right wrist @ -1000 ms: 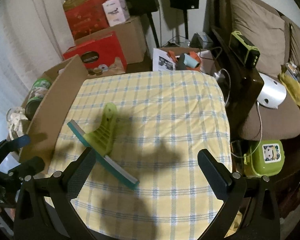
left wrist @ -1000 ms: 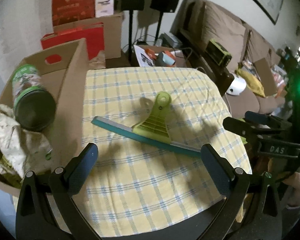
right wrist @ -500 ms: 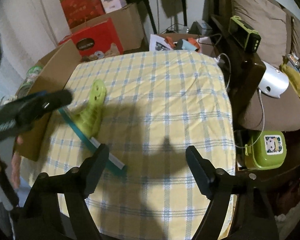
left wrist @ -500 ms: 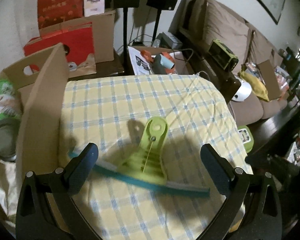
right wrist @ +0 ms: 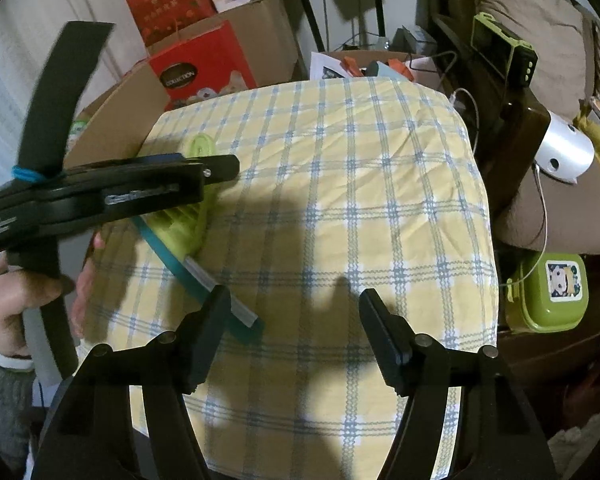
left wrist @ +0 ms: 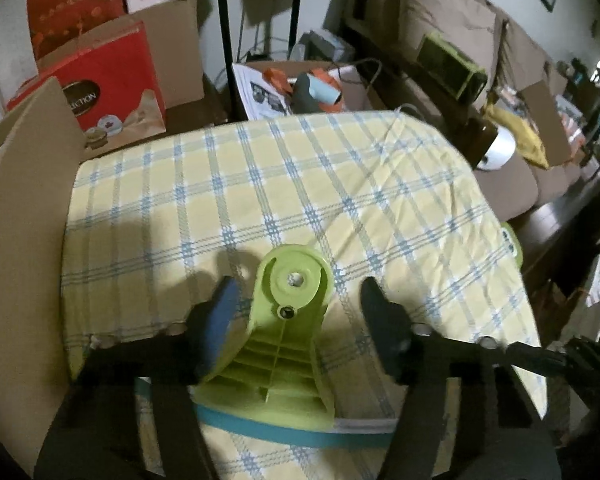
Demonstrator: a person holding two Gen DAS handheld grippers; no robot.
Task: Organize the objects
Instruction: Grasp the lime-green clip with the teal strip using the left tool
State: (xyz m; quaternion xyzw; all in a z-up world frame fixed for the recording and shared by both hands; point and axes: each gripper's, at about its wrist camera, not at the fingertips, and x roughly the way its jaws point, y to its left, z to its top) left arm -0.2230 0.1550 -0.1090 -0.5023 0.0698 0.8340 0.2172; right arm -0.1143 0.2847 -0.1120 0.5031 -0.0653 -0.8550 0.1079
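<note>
A lime-green squeegee with a teal blade lies on the yellow checked tablecloth. My left gripper straddles its round handle end. The jaws are closing; the left pad is almost at the handle and the right pad stands apart from it. In the right wrist view the squeegee lies at the cloth's left side, with the left gripper over it, held by a hand. My right gripper hovers above the cloth, jaws closing with only cloth between them. The blade's end lies by its left finger.
An open cardboard box stands along the table's left edge. Red boxes and speaker stands are behind the table. A sofa and a dark side table are on the right, with a green lunch box below.
My left gripper has come forward and down over the squeegee's handle and its jaws have narrowed. My right gripper has sunk a little and its jaws have narrowed too.
</note>
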